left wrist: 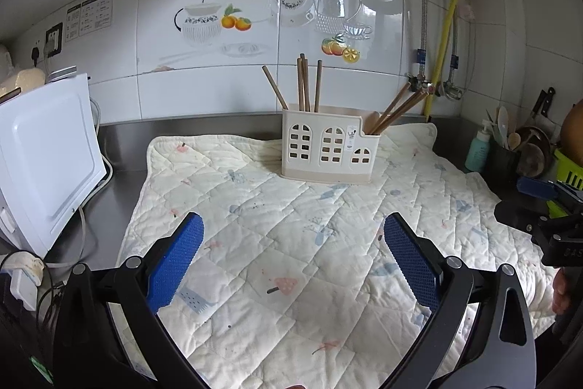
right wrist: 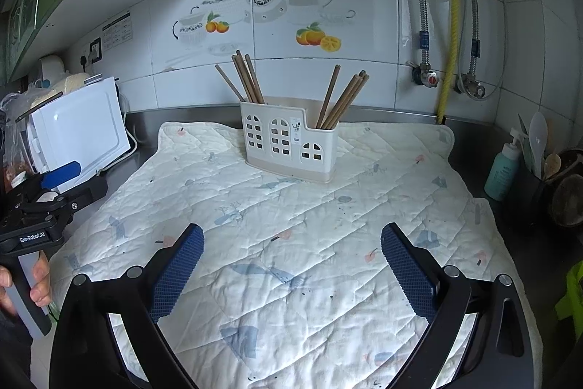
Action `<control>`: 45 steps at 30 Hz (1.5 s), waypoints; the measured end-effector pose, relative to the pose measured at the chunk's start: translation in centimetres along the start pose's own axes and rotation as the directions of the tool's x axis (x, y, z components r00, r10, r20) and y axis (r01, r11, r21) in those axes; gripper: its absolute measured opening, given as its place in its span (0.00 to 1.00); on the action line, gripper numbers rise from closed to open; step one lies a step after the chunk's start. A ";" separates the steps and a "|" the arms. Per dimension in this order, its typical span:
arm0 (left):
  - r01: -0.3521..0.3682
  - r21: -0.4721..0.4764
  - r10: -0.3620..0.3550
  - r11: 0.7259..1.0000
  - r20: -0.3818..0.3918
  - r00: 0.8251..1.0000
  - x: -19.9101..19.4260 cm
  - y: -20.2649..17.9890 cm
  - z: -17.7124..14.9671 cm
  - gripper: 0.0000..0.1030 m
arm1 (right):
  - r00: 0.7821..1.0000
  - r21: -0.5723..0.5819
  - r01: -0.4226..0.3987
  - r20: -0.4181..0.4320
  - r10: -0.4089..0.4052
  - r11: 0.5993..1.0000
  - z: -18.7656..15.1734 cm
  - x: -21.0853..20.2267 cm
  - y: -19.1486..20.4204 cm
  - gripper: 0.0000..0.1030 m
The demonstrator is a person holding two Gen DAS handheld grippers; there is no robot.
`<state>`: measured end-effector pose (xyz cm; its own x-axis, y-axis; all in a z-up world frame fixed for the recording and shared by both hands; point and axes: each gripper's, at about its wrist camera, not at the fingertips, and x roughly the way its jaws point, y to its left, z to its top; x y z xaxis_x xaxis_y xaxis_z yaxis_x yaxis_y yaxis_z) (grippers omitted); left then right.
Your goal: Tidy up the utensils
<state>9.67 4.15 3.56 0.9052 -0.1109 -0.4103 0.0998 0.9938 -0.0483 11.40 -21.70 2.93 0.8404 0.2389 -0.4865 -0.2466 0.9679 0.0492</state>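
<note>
Left wrist view: the left gripper [left wrist: 293,236], jaws spread and empty, faces a cream plastic utensil holder with window-shaped cutouts [left wrist: 325,148] straight ahead on the quilted white mat [left wrist: 255,243], brown wooden chopsticks [left wrist: 304,84] upright inside.

Right wrist view: the right gripper [right wrist: 291,236], likewise agape, fronts the holder [right wrist: 289,143]; chopstick tips are hidden inside.

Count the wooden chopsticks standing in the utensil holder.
9 visible: five in the utensil holder's tall left compartment, four leaning right from the low right compartment. Overlapping sticks may hide more.
</note>
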 end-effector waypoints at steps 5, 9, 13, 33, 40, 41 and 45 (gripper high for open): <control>0.002 -0.006 -0.002 1.000 -0.002 1.000 0.0 -0.1 -0.1 0.95 | 1.000 0.009 -0.004 -0.002 0.004 1.000 -0.1 0.1 -0.1 0.92; -0.004 -0.002 0.004 1.000 0.001 1.000 0.0 -0.2 -0.1 0.95 | 1.000 0.011 -0.010 -0.005 0.010 1.000 -0.2 0.2 -0.1 0.92; -0.009 0.001 0.009 1.000 -0.006 1.000 0.2 -0.3 -0.2 0.95 | 1.000 0.015 -0.014 -0.010 0.014 1.000 -0.3 0.4 -0.2 0.92; -0.019 -0.010 0.018 1.000 -0.046 0.999 0.8 -0.4 -0.7 0.95 | 0.999 0.027 -0.021 -0.027 0.021 0.999 -0.8 0.9 -0.3 0.92; -0.019 0.009 0.020 1.000 -0.058 0.998 1.0 -0.8 -0.9 0.95 | 0.999 0.034 -0.020 -0.033 0.021 0.999 -1.1 1.0 -0.7 0.92; -0.020 0.010 0.020 1.000 -0.058 0.998 1.0 -0.8 -0.9 0.95 | 0.999 0.036 -0.020 -0.033 0.021 0.999 -1.1 1.0 -0.7 0.92; -0.020 0.008 0.020 1.000 -0.061 0.998 1.0 -0.8 -0.9 0.95 | 0.999 0.035 -0.021 -0.034 0.022 0.999 -1.1 1.0 -0.7 0.92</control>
<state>10.14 3.22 2.38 0.8804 -0.0907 -0.4656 0.0853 0.9958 -0.0327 11.92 -22.25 1.42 0.8179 0.2572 -0.5146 -0.2467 0.9649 0.0901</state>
